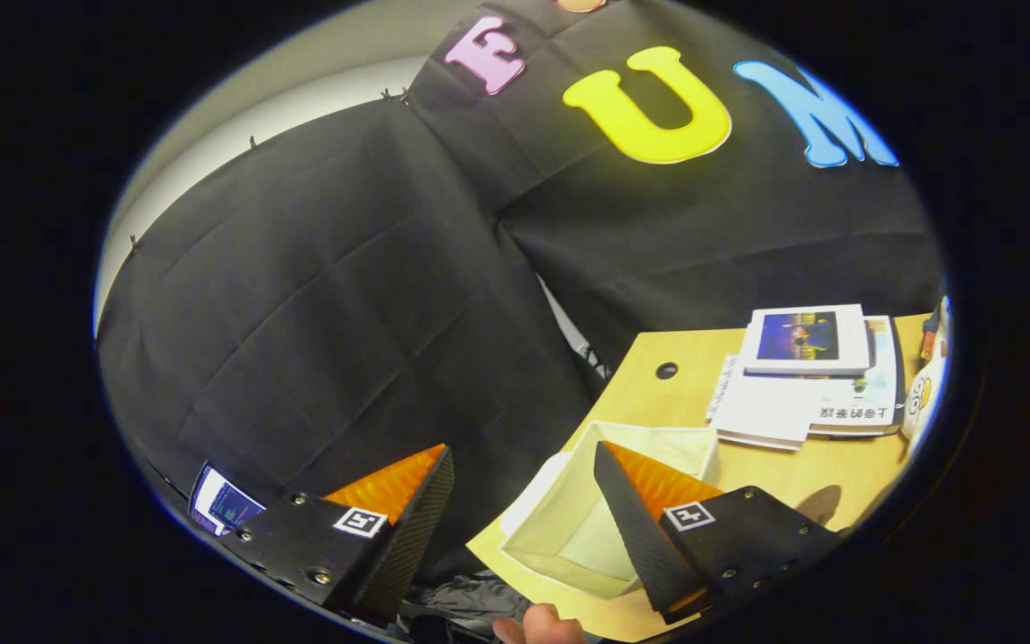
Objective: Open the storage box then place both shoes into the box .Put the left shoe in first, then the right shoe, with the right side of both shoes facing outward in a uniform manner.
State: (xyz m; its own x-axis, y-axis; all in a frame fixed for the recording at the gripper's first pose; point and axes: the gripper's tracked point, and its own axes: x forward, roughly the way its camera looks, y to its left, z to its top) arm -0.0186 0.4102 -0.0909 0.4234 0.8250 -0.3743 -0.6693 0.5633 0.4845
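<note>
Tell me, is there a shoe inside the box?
No. The box stands open, its inside bare, beside the open gripper.

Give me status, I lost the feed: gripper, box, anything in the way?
Gripper open, holding nothing. Cream fabric storage box on wooden table, open-topped, between the fingers. Stack of books beyond, clear of it.

Matt fabric storage box (569,528) sits on a smooth wood-look table (801,474). Glossy paper books (806,376) lie stacked beyond; the booth wall (345,313) is creased matt cloth.
</note>
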